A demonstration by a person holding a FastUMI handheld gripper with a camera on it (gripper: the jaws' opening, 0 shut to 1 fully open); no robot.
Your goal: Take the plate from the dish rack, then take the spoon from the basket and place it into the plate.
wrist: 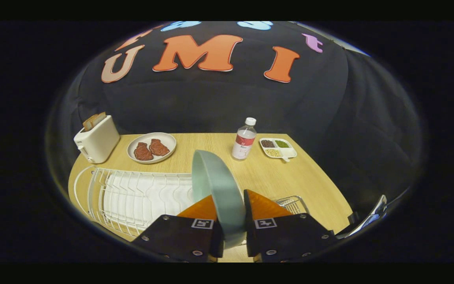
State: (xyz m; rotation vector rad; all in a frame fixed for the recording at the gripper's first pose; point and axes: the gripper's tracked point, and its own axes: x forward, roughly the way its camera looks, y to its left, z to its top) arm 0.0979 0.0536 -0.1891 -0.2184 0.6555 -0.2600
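Observation:
A pale green plate [216, 188] stands on edge between my two fingers, lifted above the wooden table [274, 177]. My gripper [230, 203] is shut on the plate's rim, one finger on each face. To the left and below lies the white wire dish rack [140, 197], with no dishes showing in its slots. A small wire basket [293, 204] peeks out just beyond my right finger; the spoon inside it is hidden.
A white toaster [97, 140] with bread stands at the far left. Beside it sits a plate with two pieces of meat [151, 148]. A water bottle [244, 139] and a divided dish of beans [278, 148] stand at the far side. A shiny metal piece [371, 217] is at the right.

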